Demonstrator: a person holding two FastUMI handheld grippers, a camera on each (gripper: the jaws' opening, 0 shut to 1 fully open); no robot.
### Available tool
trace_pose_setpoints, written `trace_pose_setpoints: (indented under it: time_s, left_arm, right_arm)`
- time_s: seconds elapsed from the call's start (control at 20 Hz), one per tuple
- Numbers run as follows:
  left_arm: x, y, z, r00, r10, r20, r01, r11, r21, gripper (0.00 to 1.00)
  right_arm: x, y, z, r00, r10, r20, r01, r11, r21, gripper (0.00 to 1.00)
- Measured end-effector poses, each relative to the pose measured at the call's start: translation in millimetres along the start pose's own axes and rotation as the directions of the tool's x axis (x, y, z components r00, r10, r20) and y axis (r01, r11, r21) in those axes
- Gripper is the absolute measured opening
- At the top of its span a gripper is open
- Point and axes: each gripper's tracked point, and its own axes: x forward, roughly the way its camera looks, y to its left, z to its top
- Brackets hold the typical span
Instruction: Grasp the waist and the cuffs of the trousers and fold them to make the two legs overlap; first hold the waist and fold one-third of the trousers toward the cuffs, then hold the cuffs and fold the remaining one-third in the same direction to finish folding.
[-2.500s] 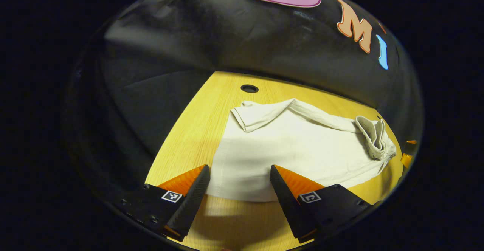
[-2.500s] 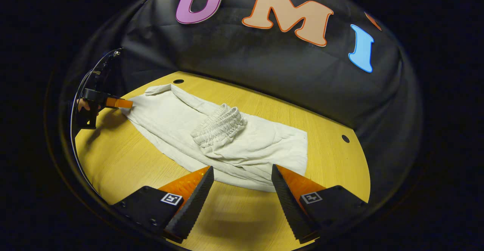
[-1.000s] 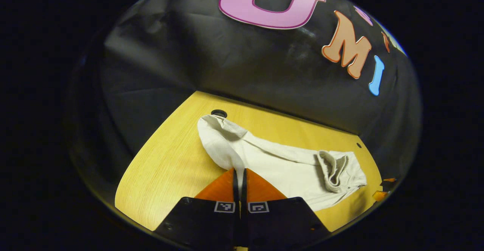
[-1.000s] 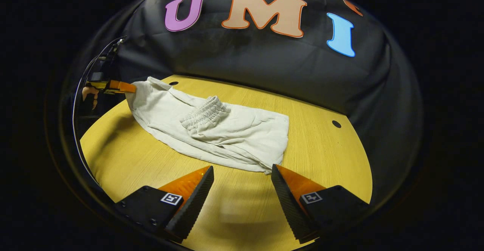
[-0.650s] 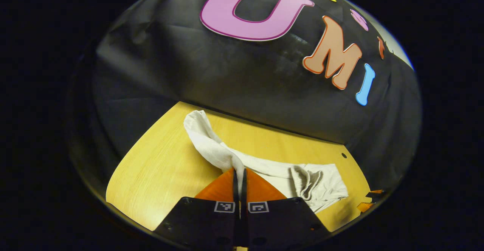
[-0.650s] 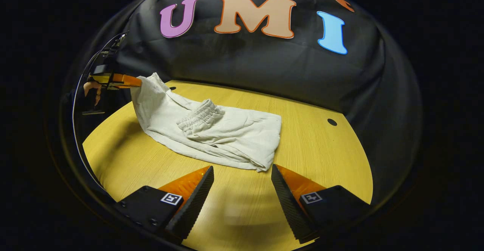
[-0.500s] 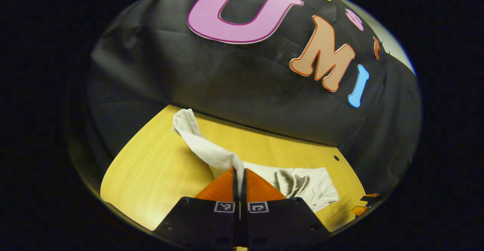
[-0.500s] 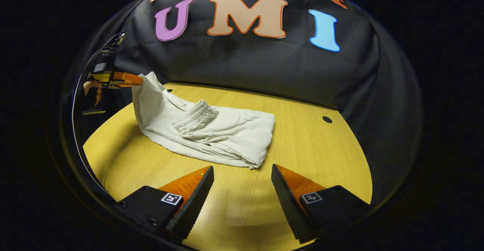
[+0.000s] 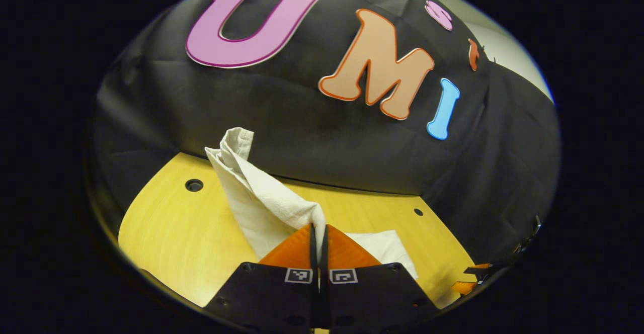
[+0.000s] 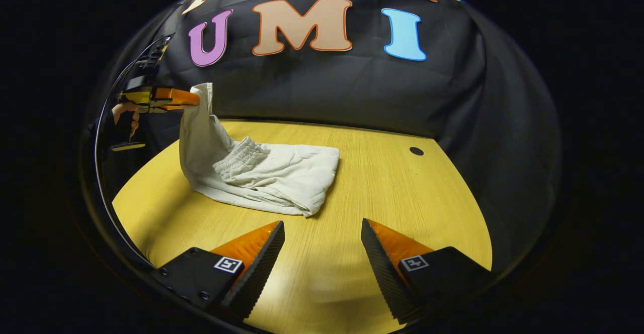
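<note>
Cream trousers [image 10: 261,173] lie on the yellow wooden table [image 10: 397,203], the gathered waist [image 10: 239,155] folded onto the legs. My left gripper [image 9: 318,231] is shut on the cuff end, and the cloth [image 9: 251,198] rises from its fingers up to the left. In the right gripper view that left gripper [image 10: 188,97] holds the cuffs [image 10: 204,95] high above the table's left side, so the legs hang in a steep sheet. My right gripper [image 10: 322,233] stands open near the front of the table, short of the trousers, with nothing between its fingers.
Two round holes [image 9: 193,185] [image 10: 416,151] sit in the tabletop near its back edge. A hand [image 10: 126,115] holds the left gripper at the far left. Bare table stretches to the right of the trousers. My right gripper's tips [image 9: 473,278] peek in at the left gripper view's lower right.
My left gripper closed on the cuffs and has lifted them well off the table, swinging toward the waist. My right gripper has drawn back from the trousers, staying open.
</note>
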Motion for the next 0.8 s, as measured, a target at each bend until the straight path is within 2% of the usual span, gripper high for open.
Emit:
trace_pose_setpoints:
  time_s: [0.3, 0.5, 0.65, 0.8]
  left_arm:
    - [28.2, -66.9, -16.5, 0.996, -0.073, -0.040, 0.075, 0.996, 0.047, 0.00]
    - [52.3, -114.5, -37.9, 0.989, -0.131, -0.073, 0.135, 0.990, 0.045, 0.00]
    - [73.4, -135.8, -72.9, 0.982, -0.138, -0.129, 0.147, 0.987, 0.068, 0.00]
    - [87.5, -146.0, -114.6, 0.973, -0.111, -0.201, 0.137, 0.983, 0.120, 0.00]
  right_arm:
    - [-9.3, -23.7, -7.6, 1.000, -0.005, -0.002, 0.005, 1.000, 0.027, 0.99]
    - [-17.7, -42.3, -15.5, 1.000, -0.017, -0.013, 0.017, 0.999, 0.034, 0.99]
    - [-23.8, -55.7, -22.5, 0.999, -0.029, -0.021, 0.030, 0.999, 0.040, 0.98]
    - [-27.6, -68.8, -29.1, 0.999, -0.040, -0.030, 0.041, 0.998, 0.048, 0.99]
